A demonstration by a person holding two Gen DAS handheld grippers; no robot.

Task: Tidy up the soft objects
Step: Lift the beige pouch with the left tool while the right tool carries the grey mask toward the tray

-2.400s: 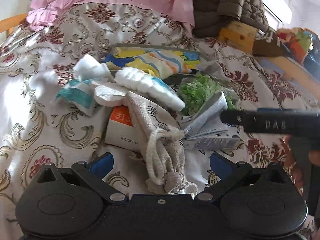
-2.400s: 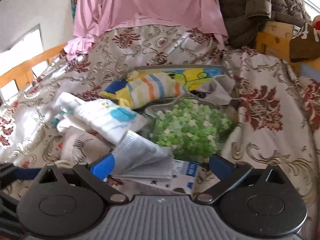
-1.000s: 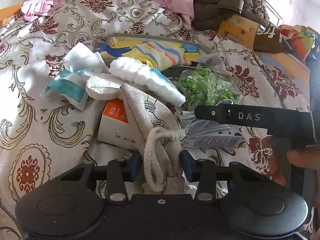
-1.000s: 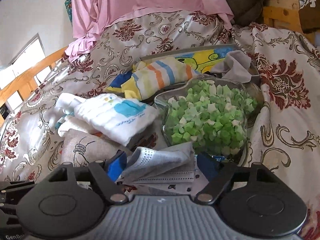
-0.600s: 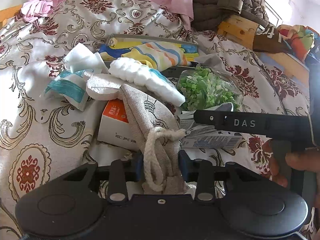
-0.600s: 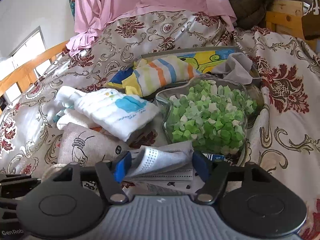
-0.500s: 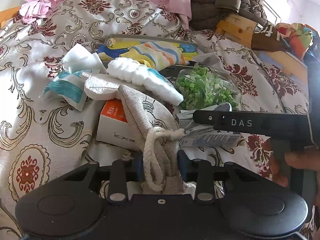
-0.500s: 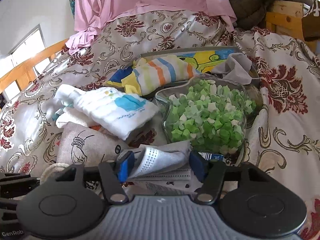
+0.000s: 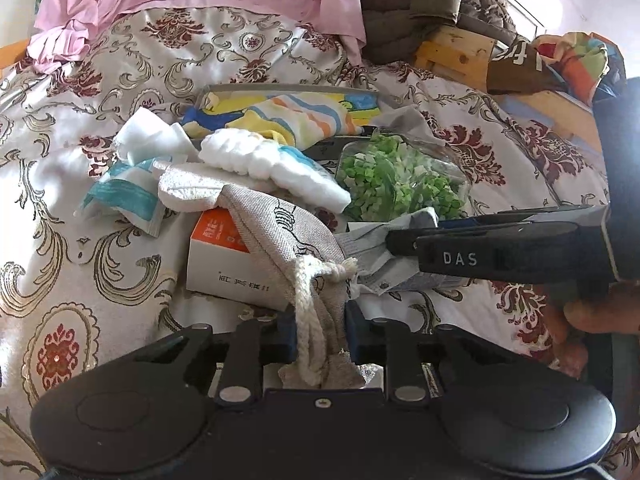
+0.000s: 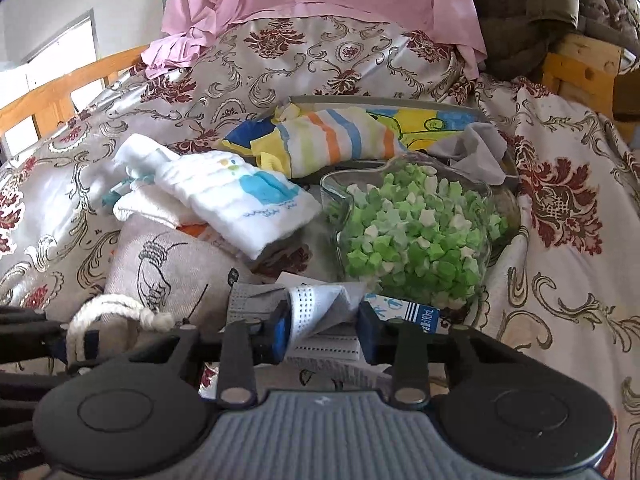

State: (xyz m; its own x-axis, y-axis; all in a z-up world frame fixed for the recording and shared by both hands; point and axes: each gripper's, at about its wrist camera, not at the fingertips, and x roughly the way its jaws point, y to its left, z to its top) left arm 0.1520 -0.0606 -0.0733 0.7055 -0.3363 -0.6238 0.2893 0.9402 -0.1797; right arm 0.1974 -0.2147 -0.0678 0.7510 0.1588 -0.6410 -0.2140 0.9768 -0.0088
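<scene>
A: Clearly, the left tool is seen angled down toward the bed, its jaws closing on the neck of the grey drawstring pouch; the blue pads are pressed against the gathered cloth and the white cord on both sides.

B: And the pouch itself, where is it placed?

A: It is draped over a white and orange box, running from the tool up toward eleven o'clock in the left wrist view.

B: How is the right tool posed?

A: It is likewise tilted downward, seen from the side at three o'clock in the left view, with fingers of a hand wrapped on its handle. Its jaws are closing narrowly, and a folded grey face mask is pinched between the blue pads.

B: What is found beyond the mask?

A: A glass bowl of green and white paper stars lies at one o'clock in the right view. A folded white cloth with a blue print is laid at eleven o'clock, partly over the pouch. Farther off, at twelve o'clock, a striped sock is resting in a grey tray.
</scene>
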